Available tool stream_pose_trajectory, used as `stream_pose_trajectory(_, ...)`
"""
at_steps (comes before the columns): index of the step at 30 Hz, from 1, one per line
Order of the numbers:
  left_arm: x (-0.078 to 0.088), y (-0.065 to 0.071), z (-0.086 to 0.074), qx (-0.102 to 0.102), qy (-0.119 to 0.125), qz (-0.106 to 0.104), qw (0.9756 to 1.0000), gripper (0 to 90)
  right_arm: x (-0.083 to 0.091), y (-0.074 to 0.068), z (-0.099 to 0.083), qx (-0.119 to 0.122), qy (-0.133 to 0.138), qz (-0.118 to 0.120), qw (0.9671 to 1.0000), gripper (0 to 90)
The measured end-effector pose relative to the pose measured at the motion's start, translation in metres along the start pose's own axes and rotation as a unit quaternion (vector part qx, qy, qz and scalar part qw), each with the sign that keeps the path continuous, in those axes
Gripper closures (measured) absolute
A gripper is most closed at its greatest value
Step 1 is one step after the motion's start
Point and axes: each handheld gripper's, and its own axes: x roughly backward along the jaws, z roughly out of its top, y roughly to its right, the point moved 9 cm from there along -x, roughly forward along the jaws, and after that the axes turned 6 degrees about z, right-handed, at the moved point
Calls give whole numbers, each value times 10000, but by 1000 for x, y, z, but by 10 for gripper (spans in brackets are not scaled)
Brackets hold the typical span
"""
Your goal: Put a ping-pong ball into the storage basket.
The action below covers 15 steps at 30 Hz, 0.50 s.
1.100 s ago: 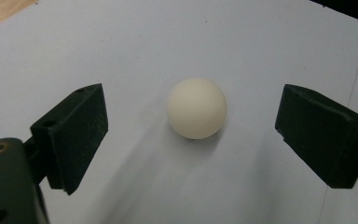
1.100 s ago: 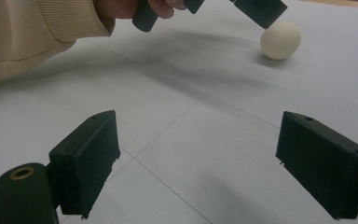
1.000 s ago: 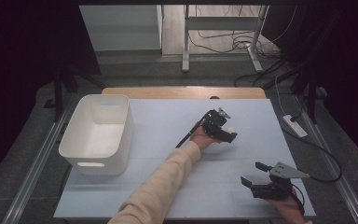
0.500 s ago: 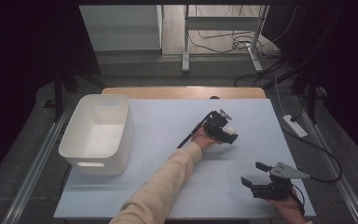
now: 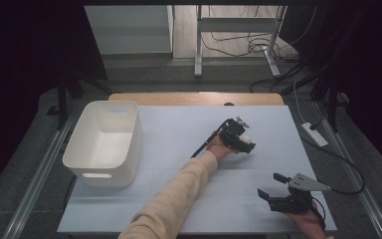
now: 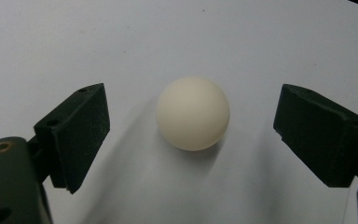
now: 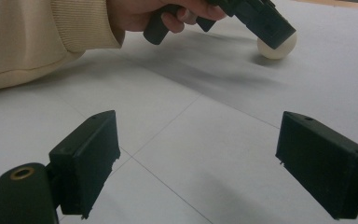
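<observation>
Ball (image 6: pixel 193 113), frame centre: we hold the left gripper (image 6: pixel 191 135) spread around it, untouched. Right gripper (image 5: pixel 273 185), lower right: jaws spread, empty.

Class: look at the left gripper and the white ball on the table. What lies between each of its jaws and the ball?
Nothing but bare table. In the left gripper view, the left gripper straddles the ball with a gap on each side.
</observation>
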Motion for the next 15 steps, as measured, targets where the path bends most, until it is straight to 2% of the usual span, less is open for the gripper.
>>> stream_pose_trajectory(15, -6, 2, -2, -10, -60, -18, 10000, 136, 1, 0, -1, -18, 14, 7, 10000, 132)
